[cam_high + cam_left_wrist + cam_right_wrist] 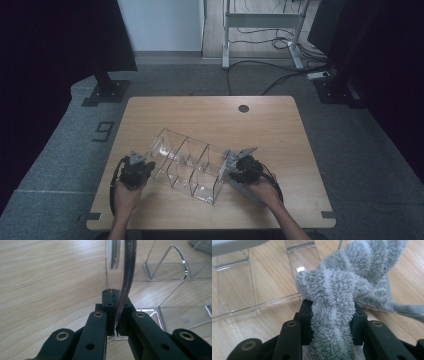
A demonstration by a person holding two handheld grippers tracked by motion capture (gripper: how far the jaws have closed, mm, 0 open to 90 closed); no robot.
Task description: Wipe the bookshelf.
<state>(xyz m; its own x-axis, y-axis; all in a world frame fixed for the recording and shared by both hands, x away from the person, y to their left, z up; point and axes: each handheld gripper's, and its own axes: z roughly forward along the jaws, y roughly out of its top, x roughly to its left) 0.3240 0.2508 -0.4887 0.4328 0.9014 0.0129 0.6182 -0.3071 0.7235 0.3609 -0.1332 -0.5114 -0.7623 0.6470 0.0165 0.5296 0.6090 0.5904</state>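
**High view: clear organizer pinned at one end, grey cloth at the other**

High view shows a clear acrylic organizer (pixel 187 165) with several compartments lying slantwise on the wooden tabletop (pixel 210 115), near the person's edge. The left gripper (pixel 136 167) sits at the organizer's left end, and the right gripper (pixel 239 167) at its right end, each held in one of the person's hands.

From the left gripper view, the left gripper (pixel 117 315) has its jaws clamped tight on a thin clear wall of the organizer (pixel 126 277), which rises edge-on between the pads. More compartments (pixel 172 270) lie beyond it on the wood.

From the right gripper view, the right gripper (pixel 332 315) is closed on a bunched grey fluffy cloth (pixel 337 297), the jaws pressing it from both sides. The cloth spills past the jaws toward the right and rests against the tabletop, just beside the organizer's clear panels (pixel 262 277).
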